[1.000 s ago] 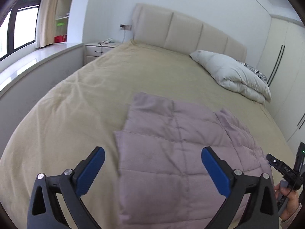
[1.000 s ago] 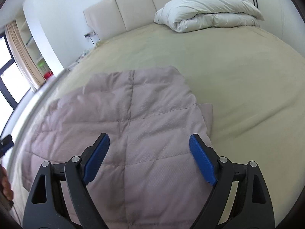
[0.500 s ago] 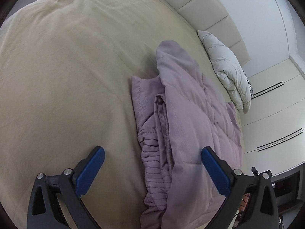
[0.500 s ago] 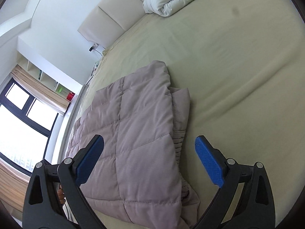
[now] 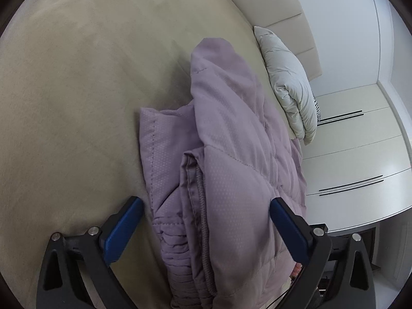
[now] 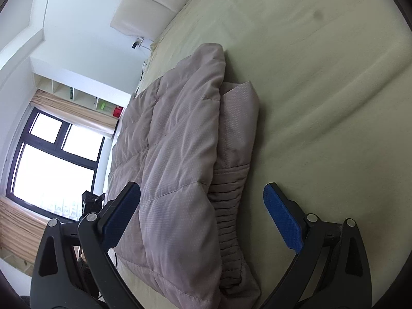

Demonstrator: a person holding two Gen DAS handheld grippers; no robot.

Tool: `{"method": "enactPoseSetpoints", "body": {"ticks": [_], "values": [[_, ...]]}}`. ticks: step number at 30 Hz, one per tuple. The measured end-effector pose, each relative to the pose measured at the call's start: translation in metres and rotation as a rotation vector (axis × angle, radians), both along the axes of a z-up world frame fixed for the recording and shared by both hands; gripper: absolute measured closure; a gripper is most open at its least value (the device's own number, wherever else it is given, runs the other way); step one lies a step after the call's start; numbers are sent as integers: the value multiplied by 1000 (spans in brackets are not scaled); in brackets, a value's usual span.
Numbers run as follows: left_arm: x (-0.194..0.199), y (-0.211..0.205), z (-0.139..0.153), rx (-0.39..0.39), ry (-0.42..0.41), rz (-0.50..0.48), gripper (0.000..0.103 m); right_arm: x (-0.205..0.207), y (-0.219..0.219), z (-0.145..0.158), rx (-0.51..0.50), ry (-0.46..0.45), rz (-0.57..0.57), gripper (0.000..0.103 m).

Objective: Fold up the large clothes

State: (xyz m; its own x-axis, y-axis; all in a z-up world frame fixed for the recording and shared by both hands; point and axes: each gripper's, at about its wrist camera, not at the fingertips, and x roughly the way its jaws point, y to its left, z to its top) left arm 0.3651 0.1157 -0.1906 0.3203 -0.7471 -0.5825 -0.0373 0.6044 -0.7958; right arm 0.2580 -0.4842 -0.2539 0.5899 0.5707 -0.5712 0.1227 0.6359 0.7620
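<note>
A mauve quilted jacket [image 5: 231, 170] lies folded in layers on the beige bed [image 5: 77, 103]. Its ribbed hem edge faces each camera. My left gripper [image 5: 206, 221] is open and straddles the jacket's near left edge, its blue fingertips [image 5: 123, 221] on either side of the folded layers. In the right wrist view the jacket [image 6: 180, 154] fills the centre. My right gripper [image 6: 203, 211] is open around its near right edge, one pad over the quilted top and the other over the bed [image 6: 322, 90].
A folded white duvet [image 5: 291, 82] lies near the padded headboard [image 5: 270, 2]. White wardrobes [image 5: 355, 154] stand beside the bed. A dark-framed window [image 6: 51, 159] with curtains and wall shelves [image 6: 85, 97] are on the other side.
Both grippers have tilted sideways and dropped low to the bed, closing in on opposite side edges of the jacket. Both have stayed open.
</note>
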Motion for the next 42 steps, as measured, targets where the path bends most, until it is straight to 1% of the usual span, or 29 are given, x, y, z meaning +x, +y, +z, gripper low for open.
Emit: {"method": "enactPoseSetpoints", "body": {"ticks": [1, 2, 4, 7, 11, 15, 17, 18, 20, 21, 23, 24, 25, 26, 28, 29, 31, 34, 36, 42], "values": [[4, 0, -2, -33, 4, -12, 15, 6, 3, -1, 2, 4, 19, 5], [5, 1, -5, -51, 22, -16, 20, 9, 5, -1, 4, 12, 37, 5], [4, 2, -7, -63, 22, -21, 22, 16, 7, -2, 14, 27, 64, 5], [4, -2, -5, -55, 18, -38, 22, 24, 11, -4, 31, 33, 106, 5], [13, -17, -1, -33, 17, -69, 14, 46, 20, -7, 4, 65, 156, 5], [15, -26, 2, 1, 7, -67, 13, 73, 28, -11, -17, 97, 173, 4], [17, -27, 1, 9, 2, -70, 21, 84, 31, -13, -29, 110, 179, 4], [17, -27, 0, 5, 1, -72, 23, 90, 32, -14, -31, 112, 180, 4], [17, -26, -3, -15, 8, -77, 34, 99, 33, -16, -34, 115, 179, 4], [17, -26, -4, -20, 10, -79, 36, 102, 34, -16, -37, 110, 180, 5], [14, -23, -6, -30, 12, -78, 45, 106, 39, -16, -57, 104, 181, 7], [12, -23, -5, -29, 8, -78, 47, 107, 42, -14, -77, 103, 180, 11], [11, -24, -3, -28, 3, -77, 52, 105, 44, -11, -90, 103, 177, 17], [9, -24, 0, -26, -5, -75, 57, 104, 45, -8, -102, 101, 174, 21], [2, -26, 11, -8, -28, -73, 63, 99, 50, 3, -151, 83, 170, 37], [-2, -27, 16, 0, -38, -76, 65, 98, 54, 9, -177, 70, 170, 41], [-11, -29, 26, 18, -58, -84, 66, 93, 60, 25, -222, 48, 168, 54], [-32, -29, 43, 17, -91, -95, 68, 80, 71, 50, -260, 7, 163, 62], [-51, -26, 53, 2, -111, -98, 68, 69, 79, 64, -271, -20, 163, 65], [-119, -7, 81, -29, -160, -94, 68, 9, 111, 105, -247, -108, 190, 67]]}}
